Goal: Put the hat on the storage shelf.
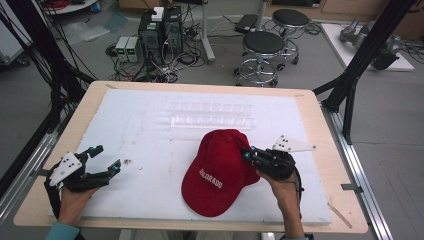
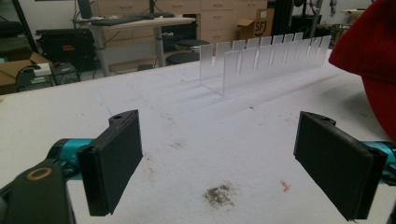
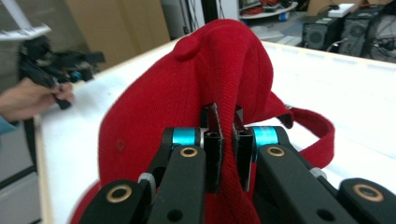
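Note:
A red cap [image 1: 218, 170] with white lettering lies on the white foam sheet [image 1: 150, 130], right of centre, its brim toward the person. My right gripper [image 1: 248, 154] is shut on the cap's right side; in the right gripper view its black jaws pinch a fold of red cloth [image 3: 227, 154] and the cap [image 3: 187, 102] rises in front of them. My left gripper [image 1: 106, 159] rests at the sheet's left edge, open with nothing between its pads [image 2: 114, 163]. The left gripper view catches the cap's edge [image 2: 373, 60] at far right.
A clear plastic slotted rack [image 1: 211, 115] stands behind the cap, also in the left gripper view [image 2: 266, 60]. A small dirt spot [image 2: 218, 195] marks the foam near the left gripper. The wooden table rim [image 1: 325, 130] frames the foam. Stools and computers stand beyond.

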`<action>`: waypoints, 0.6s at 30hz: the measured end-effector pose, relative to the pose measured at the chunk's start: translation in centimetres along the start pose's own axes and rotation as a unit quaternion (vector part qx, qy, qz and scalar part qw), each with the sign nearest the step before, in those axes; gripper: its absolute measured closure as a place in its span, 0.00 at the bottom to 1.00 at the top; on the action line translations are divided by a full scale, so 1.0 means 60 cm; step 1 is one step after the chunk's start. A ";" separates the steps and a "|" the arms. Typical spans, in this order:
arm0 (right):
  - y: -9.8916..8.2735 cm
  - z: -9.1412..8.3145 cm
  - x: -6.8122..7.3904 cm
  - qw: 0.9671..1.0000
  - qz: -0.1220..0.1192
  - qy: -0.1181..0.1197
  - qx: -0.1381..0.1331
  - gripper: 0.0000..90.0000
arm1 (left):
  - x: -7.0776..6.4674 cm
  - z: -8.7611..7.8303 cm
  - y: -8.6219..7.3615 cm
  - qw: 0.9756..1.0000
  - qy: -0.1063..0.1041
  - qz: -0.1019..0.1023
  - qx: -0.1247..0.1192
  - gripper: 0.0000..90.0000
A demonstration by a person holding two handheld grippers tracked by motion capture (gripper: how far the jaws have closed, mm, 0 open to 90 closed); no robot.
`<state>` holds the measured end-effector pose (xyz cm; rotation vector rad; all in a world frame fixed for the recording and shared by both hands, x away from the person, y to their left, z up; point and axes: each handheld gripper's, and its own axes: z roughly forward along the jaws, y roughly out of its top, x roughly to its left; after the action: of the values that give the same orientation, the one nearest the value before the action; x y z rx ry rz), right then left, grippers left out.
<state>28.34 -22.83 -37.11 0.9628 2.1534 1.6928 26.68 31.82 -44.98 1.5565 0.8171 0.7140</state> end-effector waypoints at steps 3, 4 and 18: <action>0.018 0.001 0.018 1.000 0.003 0.017 -0.011 0.97 | -0.001 0.000 0.008 1.000 -0.009 0.002 0.011 0.17; 0.023 0.001 0.023 1.000 0.001 0.020 -0.012 0.97 | -0.003 0.000 0.012 1.000 -0.014 0.003 0.012 0.17; 0.072 0.027 0.076 0.999 -0.024 0.015 -0.017 0.97 | -0.053 0.013 0.107 0.995 -0.094 0.033 -0.007 0.17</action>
<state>27.30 -18.27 -32.63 0.8743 2.1424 1.7259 26.22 28.27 -38.69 1.6160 0.6217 0.6078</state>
